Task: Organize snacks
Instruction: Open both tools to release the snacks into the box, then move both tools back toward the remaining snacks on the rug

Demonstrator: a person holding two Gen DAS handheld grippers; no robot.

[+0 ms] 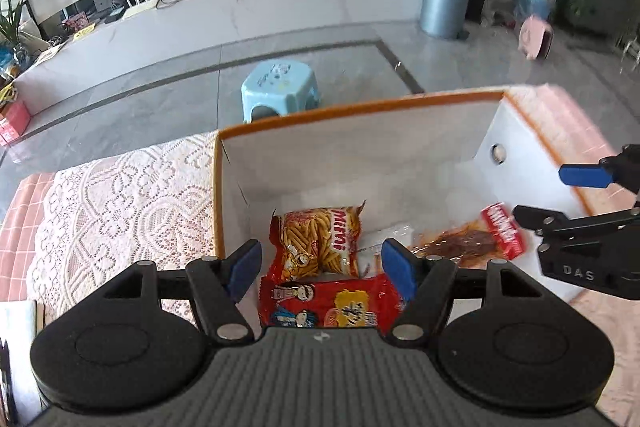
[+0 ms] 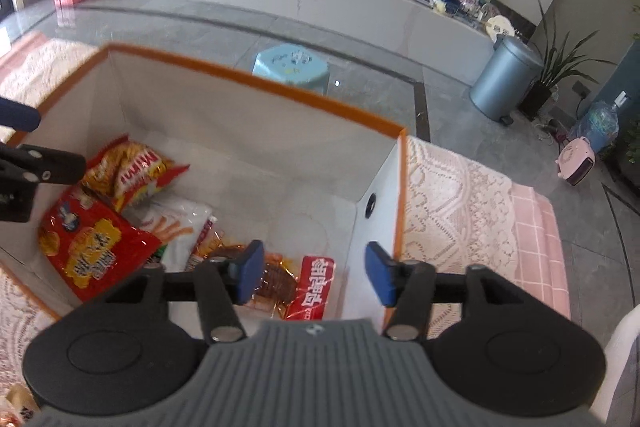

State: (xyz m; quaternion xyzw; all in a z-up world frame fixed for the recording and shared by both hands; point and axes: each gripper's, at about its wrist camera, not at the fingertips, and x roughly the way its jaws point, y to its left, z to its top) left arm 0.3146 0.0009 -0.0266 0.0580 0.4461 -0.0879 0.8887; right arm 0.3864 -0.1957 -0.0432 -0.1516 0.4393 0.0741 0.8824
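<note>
A white storage box with an orange rim stands on the lace-covered table. Inside lie several snack packs: a Mimi stick-snack bag, a red cartoon-print bag, a white pack and a clear pack of brown strips with a red label. My left gripper hangs open over the red bags, pads clear of them. My right gripper is open above the brown-strip pack, which lies loose on the box floor.
A lace cloth over pink checked fabric covers the table on both sides of the box. Beyond the table edge stand a light-blue stool and a grey bin on the floor.
</note>
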